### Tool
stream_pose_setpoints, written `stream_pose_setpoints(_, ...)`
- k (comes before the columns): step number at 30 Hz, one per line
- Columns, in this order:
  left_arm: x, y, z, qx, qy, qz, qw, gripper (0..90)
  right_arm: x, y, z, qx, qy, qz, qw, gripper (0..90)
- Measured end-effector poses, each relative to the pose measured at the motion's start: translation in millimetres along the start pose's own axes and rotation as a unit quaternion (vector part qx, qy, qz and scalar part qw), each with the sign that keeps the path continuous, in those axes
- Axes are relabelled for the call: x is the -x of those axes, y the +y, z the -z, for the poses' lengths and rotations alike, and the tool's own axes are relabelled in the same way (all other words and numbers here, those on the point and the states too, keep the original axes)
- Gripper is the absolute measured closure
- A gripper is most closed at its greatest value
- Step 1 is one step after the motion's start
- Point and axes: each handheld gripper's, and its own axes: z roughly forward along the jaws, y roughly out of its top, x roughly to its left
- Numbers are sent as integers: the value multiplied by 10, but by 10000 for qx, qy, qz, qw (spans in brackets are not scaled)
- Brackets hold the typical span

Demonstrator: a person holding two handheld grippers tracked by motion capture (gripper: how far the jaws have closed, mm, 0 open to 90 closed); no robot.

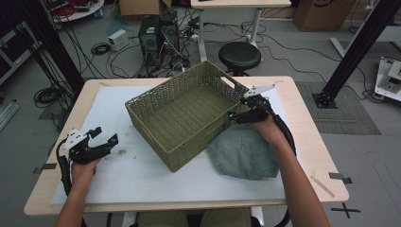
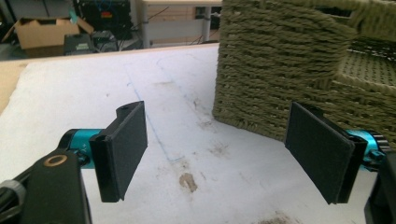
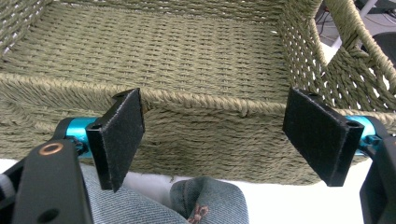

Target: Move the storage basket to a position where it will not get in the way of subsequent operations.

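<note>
Woven olive-green cord makes up the one basket (image 1: 189, 113) on the counter (image 1: 302, 142), a rectangular, open-topped piece with a cut-out handle in its far end wall; it sits at an angle on a white mat (image 1: 142, 175) and holds nothing. One piece of faded blue denim (image 1: 243, 151) lies crumpled on the mat, touching the basket's near right wall; in the right gripper view its folded hem (image 3: 205, 203) shows a seam with brown stitching.

Two claws are in use. The left claw (image 1: 105, 138) hovers over the mat, apart from the basket's left corner, its jaws spread wide with nothing between them. The right claw (image 1: 237, 112) sits at the basket's right wall, just above the denim, jaws likewise wide apart and gripping nothing.
</note>
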Motion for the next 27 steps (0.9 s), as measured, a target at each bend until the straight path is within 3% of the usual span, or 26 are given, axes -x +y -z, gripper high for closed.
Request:
stream_pose_setpoints(8,2,66,-2,52,18,4,10000,214,44,51,-94,56,-137,3,9999,203)
stream_pose_setpoints(16,39,215,-22,179,-83,-100,9998,214,137,161,-215,96,18,-174,9998,201)
stream_pose_setpoints(27,58,261,-23,250,-154,-108,9995,214,27,313,-343,94,71,41,9999,192)
